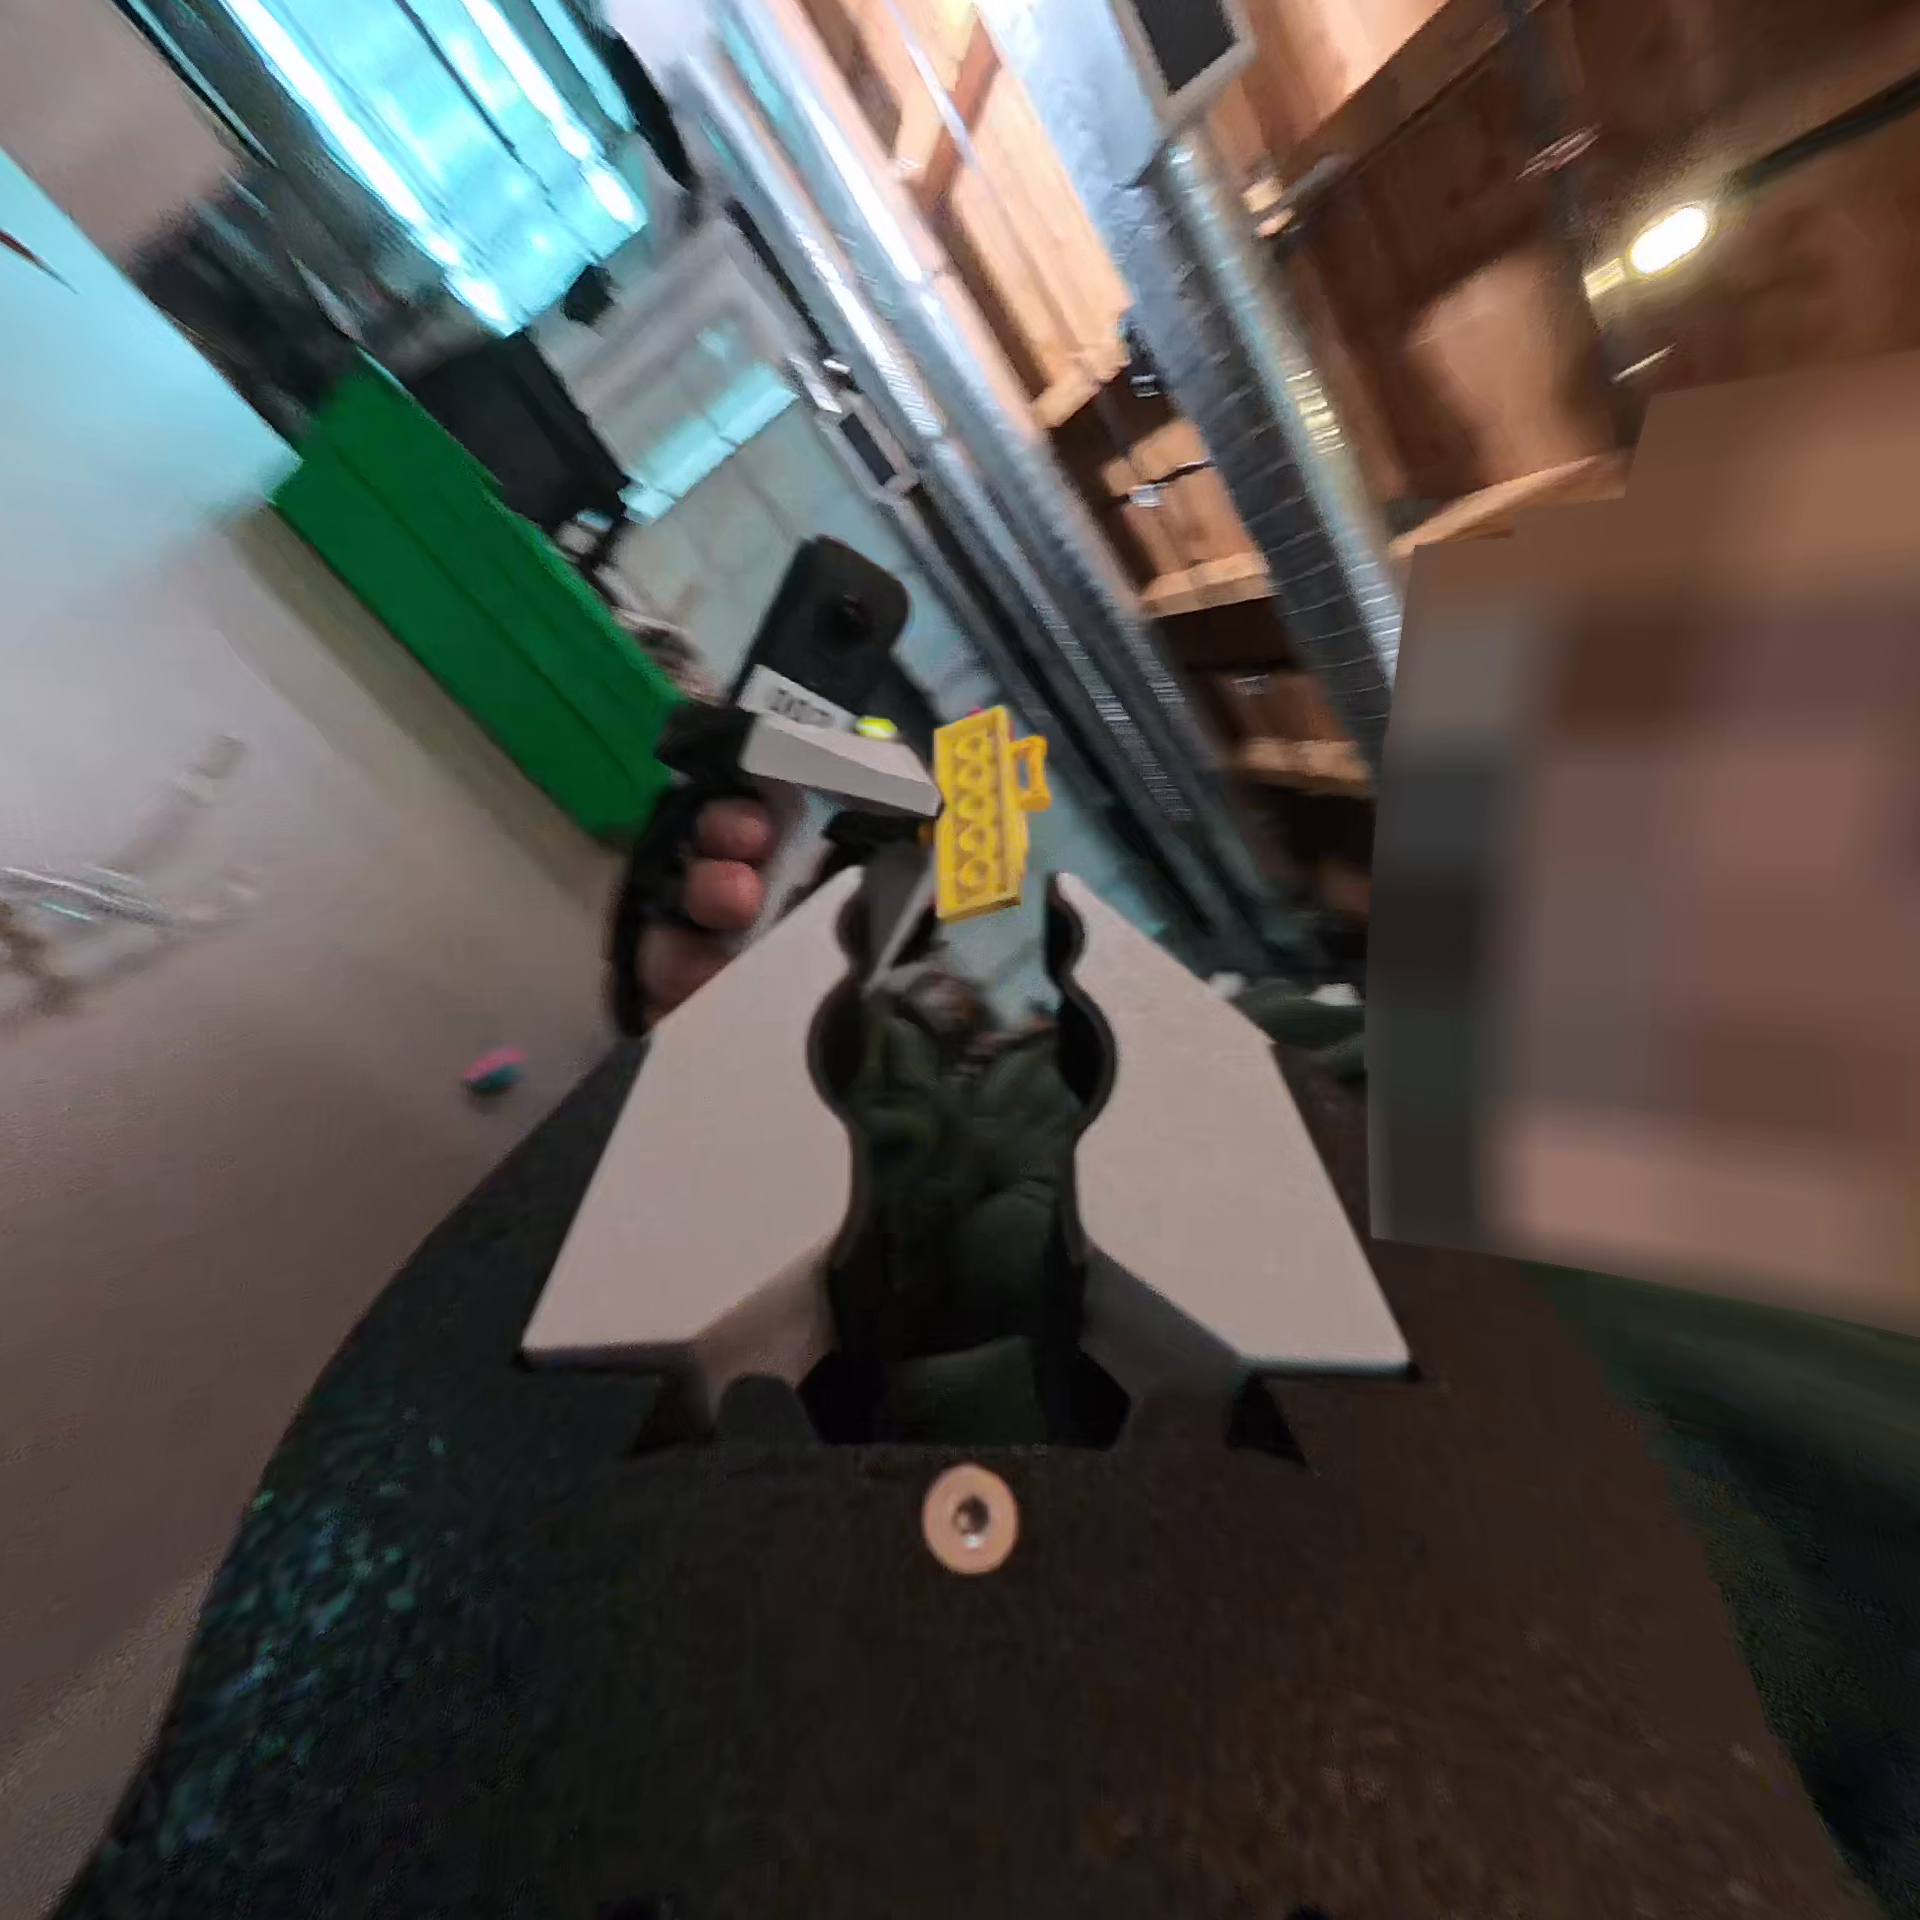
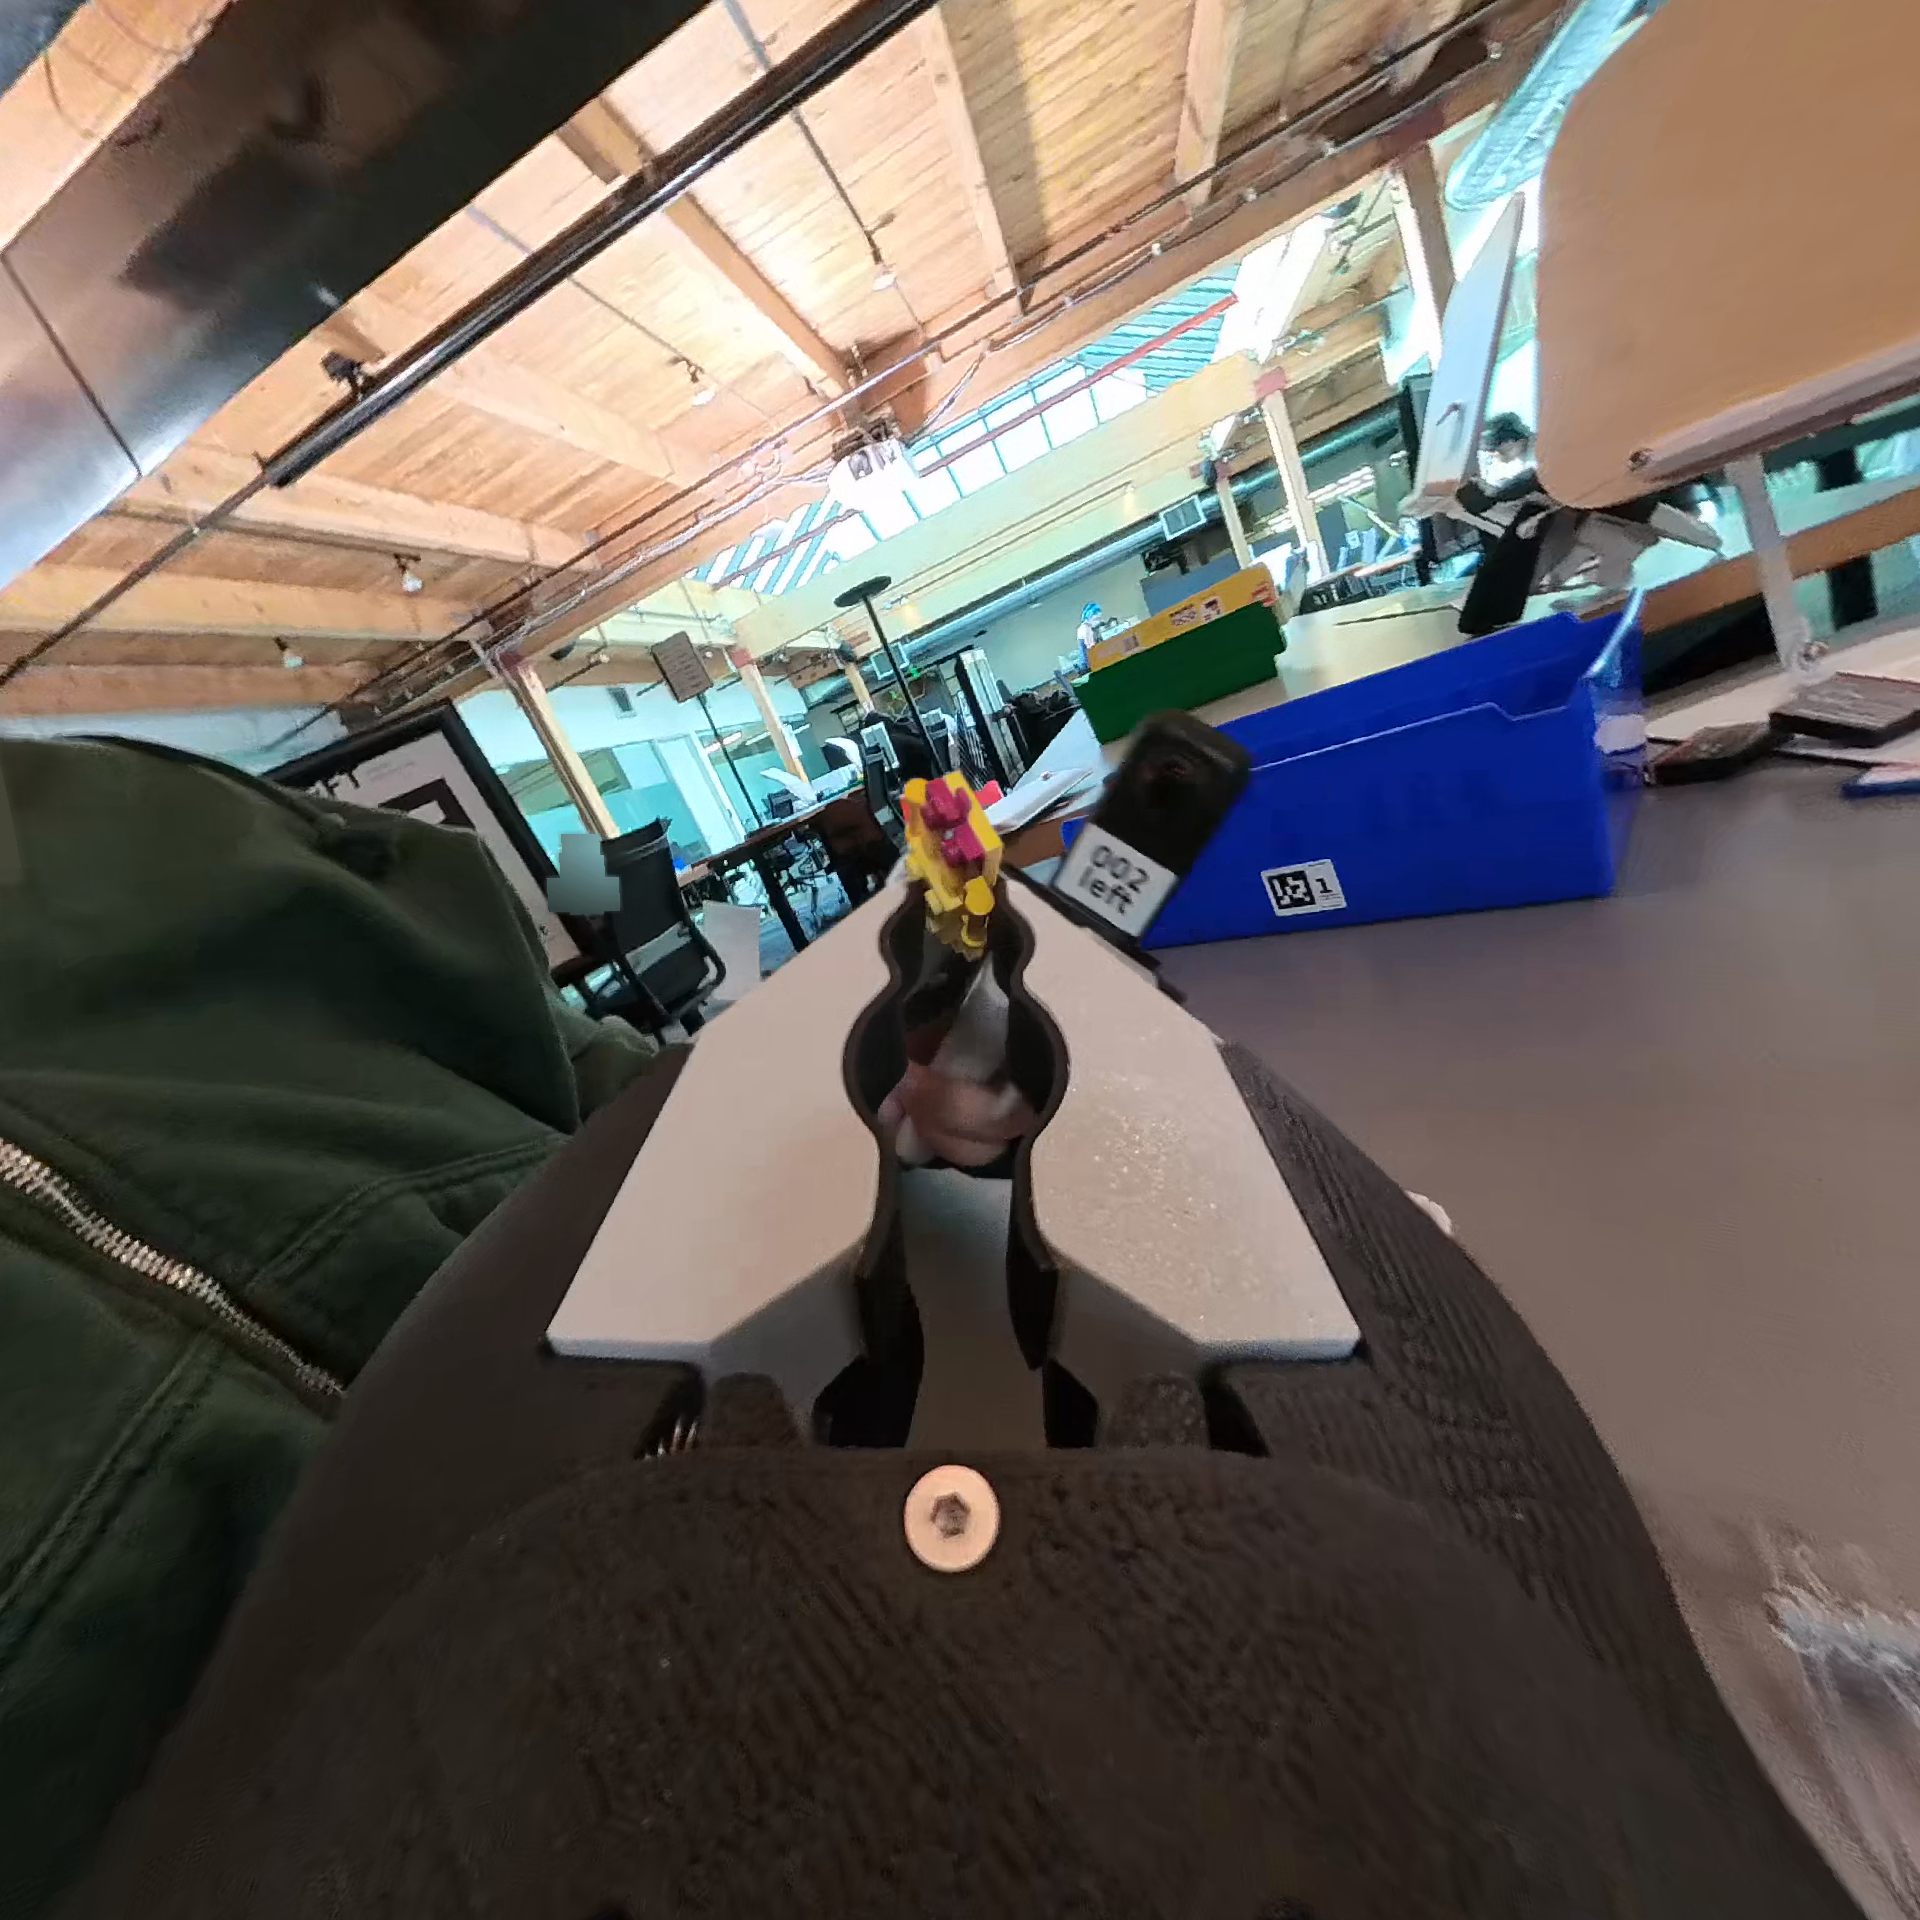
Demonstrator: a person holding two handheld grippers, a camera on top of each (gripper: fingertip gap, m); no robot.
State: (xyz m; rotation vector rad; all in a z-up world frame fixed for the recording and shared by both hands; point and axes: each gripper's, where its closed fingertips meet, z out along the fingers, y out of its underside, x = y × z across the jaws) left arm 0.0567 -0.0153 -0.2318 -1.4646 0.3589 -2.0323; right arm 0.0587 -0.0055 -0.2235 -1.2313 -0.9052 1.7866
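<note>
On table: blue bin (image 2: 1434, 790), contents unseen | right gripper (image 2: 958, 894) clamps yellow brick (image 2: 940, 873)

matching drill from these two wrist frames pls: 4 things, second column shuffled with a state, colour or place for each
Things:
1. right gripper
2. left gripper
3. blue bin
4. jacket

States:
A. on the grey table
B. open, nothing between its fingers
C. dark green, zipped
D. shut on the yellow brick piece

Pairs: 1-D, 2-B, 3-A, 4-C
</note>
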